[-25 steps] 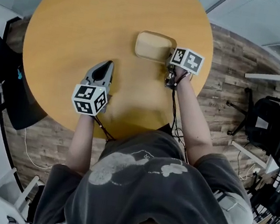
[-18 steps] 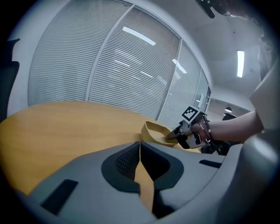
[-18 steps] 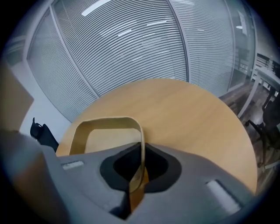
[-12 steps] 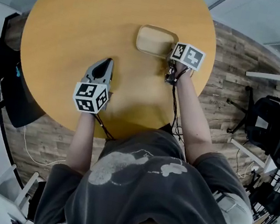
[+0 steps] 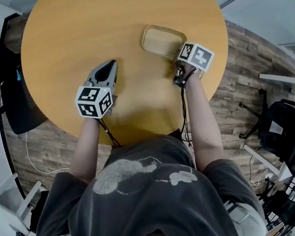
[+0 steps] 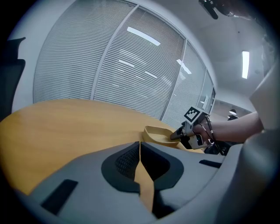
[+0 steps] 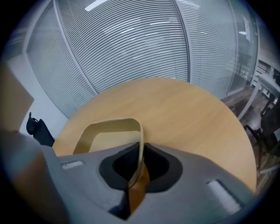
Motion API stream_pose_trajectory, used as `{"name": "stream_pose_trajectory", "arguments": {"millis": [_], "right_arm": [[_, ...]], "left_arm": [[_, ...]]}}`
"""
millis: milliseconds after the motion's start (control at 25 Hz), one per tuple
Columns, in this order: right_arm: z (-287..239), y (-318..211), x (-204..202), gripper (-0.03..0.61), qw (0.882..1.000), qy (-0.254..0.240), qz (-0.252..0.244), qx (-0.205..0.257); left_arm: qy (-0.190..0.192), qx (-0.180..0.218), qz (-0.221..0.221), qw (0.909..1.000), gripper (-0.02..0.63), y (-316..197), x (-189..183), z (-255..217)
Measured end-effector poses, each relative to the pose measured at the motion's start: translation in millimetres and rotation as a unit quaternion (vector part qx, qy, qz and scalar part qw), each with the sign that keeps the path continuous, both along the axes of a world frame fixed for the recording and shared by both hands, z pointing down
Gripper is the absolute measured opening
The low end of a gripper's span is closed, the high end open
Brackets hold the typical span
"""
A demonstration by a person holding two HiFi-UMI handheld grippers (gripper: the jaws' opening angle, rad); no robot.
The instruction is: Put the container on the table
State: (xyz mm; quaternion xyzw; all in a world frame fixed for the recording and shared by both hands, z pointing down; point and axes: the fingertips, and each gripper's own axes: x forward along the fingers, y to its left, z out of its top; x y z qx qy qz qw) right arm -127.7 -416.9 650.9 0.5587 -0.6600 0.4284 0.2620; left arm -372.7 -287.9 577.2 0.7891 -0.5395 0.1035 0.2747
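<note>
While the right gripper (image 5: 178,60) pinches the near right rim of the container (image 5: 162,40), this shallow beige tray lies on the far right part of the round wooden table (image 5: 86,15), directly in front of the tool. Seen along the right jaws, the thin wall of the container passes between them, and they press on it from both sides, one jaw inside the tray and one outside. I cannot tell if its bottom fully touches the tabletop. The left gripper (image 5: 109,68) is low over the table, well apart from the container and closer to the near edge; its jaws are together, with nothing between them.
</note>
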Motion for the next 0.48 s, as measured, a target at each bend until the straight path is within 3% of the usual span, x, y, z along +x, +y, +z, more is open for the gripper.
{"name": "stream_pose_trajectory", "arguments": {"millis": [280,480], "right_arm": [[-3,1,-2,0.020,1.000,-0.003,-0.005,0.009],[-10,0,-2,0.069,0.999,-0.012,-0.017,0.028]], "left_arm": [[0.003,0.001,-0.003,1.0000,0.000,2,-2,-2],[0.005,0.003,-0.007,1.0000,0.000,4,-2,-7]]}}
